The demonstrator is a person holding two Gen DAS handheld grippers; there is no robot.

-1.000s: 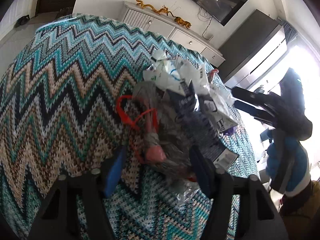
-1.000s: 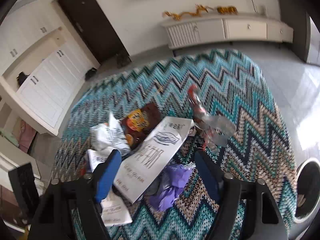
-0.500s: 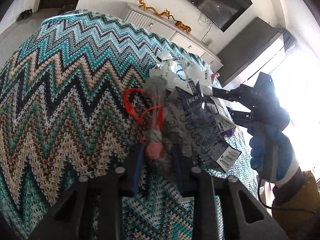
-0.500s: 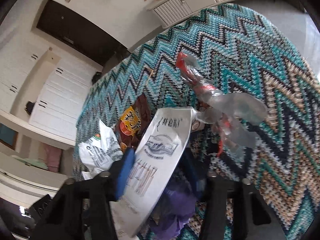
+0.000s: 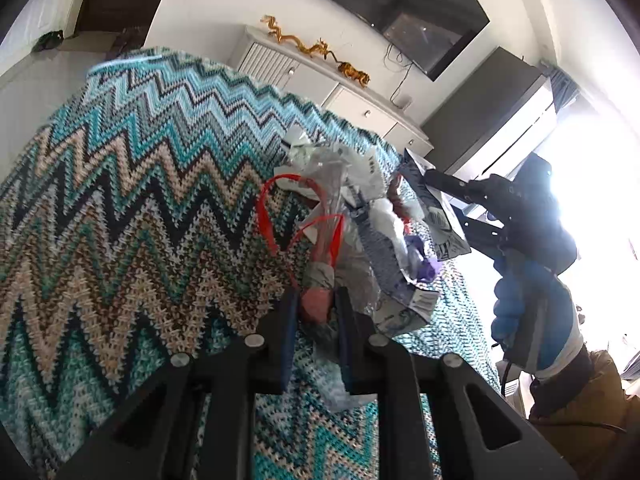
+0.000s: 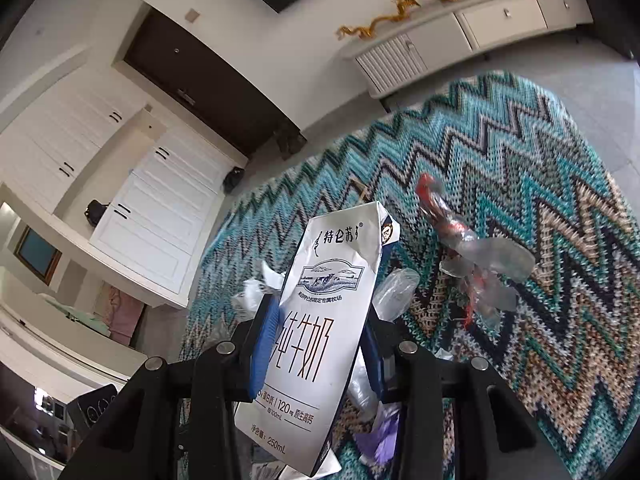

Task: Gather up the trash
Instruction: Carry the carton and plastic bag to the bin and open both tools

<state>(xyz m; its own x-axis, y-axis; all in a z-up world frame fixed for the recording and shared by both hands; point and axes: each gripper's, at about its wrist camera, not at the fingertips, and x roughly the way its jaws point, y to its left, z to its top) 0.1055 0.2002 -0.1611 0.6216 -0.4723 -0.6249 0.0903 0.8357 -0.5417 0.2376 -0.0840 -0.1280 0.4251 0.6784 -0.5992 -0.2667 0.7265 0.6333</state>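
A pile of trash lies on a table under a zigzag knit cloth (image 5: 120, 220). My left gripper (image 5: 316, 300) is shut on the pink end of a clear plastic wrapper (image 5: 332, 216) with red strips, which also shows in the right wrist view as the clear plastic wrapper (image 6: 480, 264). My right gripper (image 6: 322, 312) has a flattened white milk carton (image 6: 328, 280) between its blue pads; the jaws are closing and the pads press its sides. The carton stands up above the pile. In the left wrist view the right gripper (image 5: 452, 204) holds the carton (image 5: 440, 216) at the pile's right.
A purple wrapper (image 6: 380, 436) and crumpled white wrappers (image 6: 252, 300) lie under the carton. A blue-gloved hand (image 5: 516, 300) holds the right gripper. A white sideboard (image 5: 352, 100) with a gold ornament stands beyond the table, and white cabinets (image 6: 152, 216) are at the left.
My left jaws have closed on the wrapper's pink end and risen a little. My right jaws have closed on the milk carton and lifted it off the pile, now upright before the camera.
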